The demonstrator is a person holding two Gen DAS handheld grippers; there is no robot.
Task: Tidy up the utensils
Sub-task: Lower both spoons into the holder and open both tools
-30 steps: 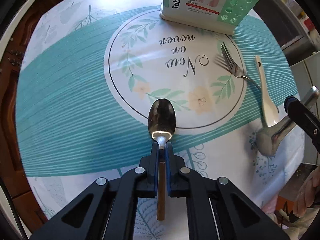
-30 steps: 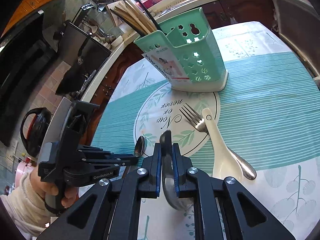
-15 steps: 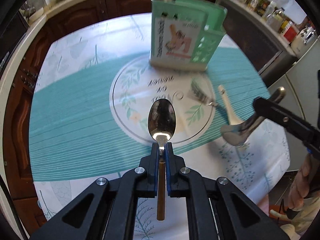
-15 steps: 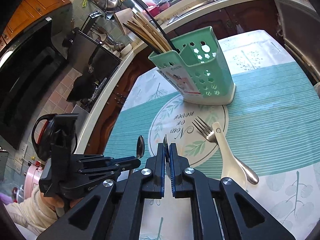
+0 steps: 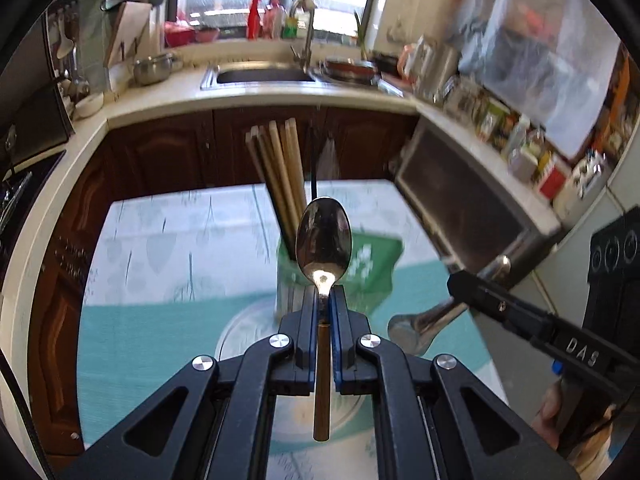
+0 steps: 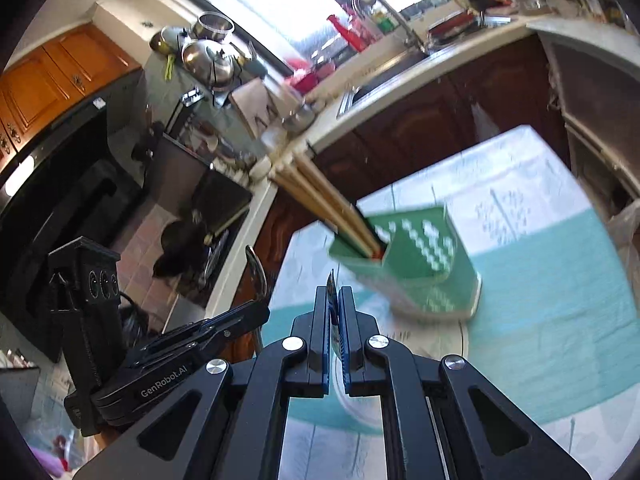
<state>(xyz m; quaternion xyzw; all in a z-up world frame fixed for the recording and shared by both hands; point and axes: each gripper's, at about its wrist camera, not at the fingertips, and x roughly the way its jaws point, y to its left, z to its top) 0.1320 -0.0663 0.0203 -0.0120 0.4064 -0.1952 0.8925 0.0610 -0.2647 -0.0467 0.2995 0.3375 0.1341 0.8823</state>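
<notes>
We see the left gripper (image 5: 324, 300) clamped on a spoon (image 5: 323, 240) – the right gripper (image 6: 334, 304) on a ladle (image 5: 424, 322) (edge-on) – near the green holder (image 6: 416, 264).

black tool (image 5: 324, 312), blue pads, silver screws.

Green utensil holder (image 5: 372, 264) smeared by motion blur, its base hidden behind the spoon (image 5: 323, 246), tablecloth print (image 6: 520, 208) unreadable.
</notes>
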